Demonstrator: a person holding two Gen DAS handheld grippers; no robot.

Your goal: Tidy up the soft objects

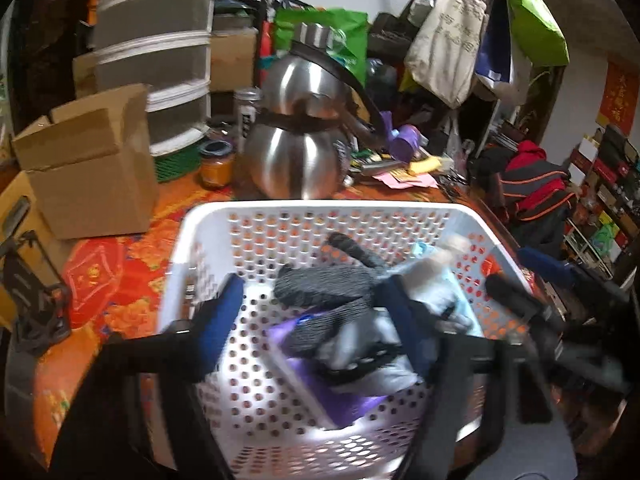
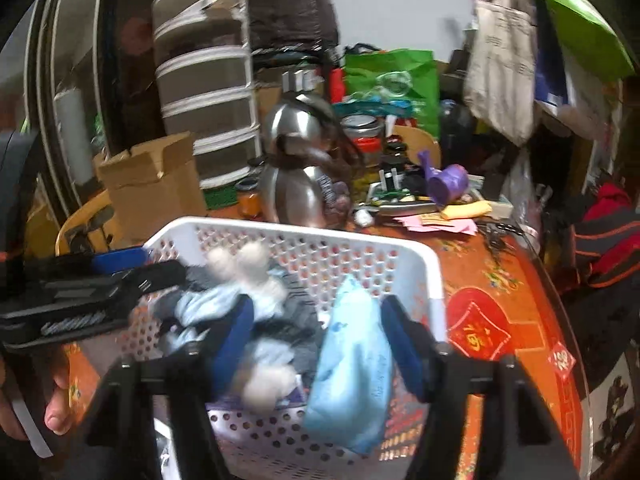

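Above the white basket [image 1: 320, 210], both grippers' fingers [image 2: 402, 344] stood parted, seemingly empty; the blue pouch [image 2: 352, 376] could snag.

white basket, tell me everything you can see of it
The white basket is a rectangular bin that looks like plastic, with a smooth rolled rim and round holes all over its walls and floor. It sits upright on the red and orange patterned tablecloth, in front of the steel kettle. Inside lie soft things in a heap: a grey knitted piece, a pale blue cloth, a fluffy white toy and something purple underneath. Both grippers hang over it, apparently not touching it.
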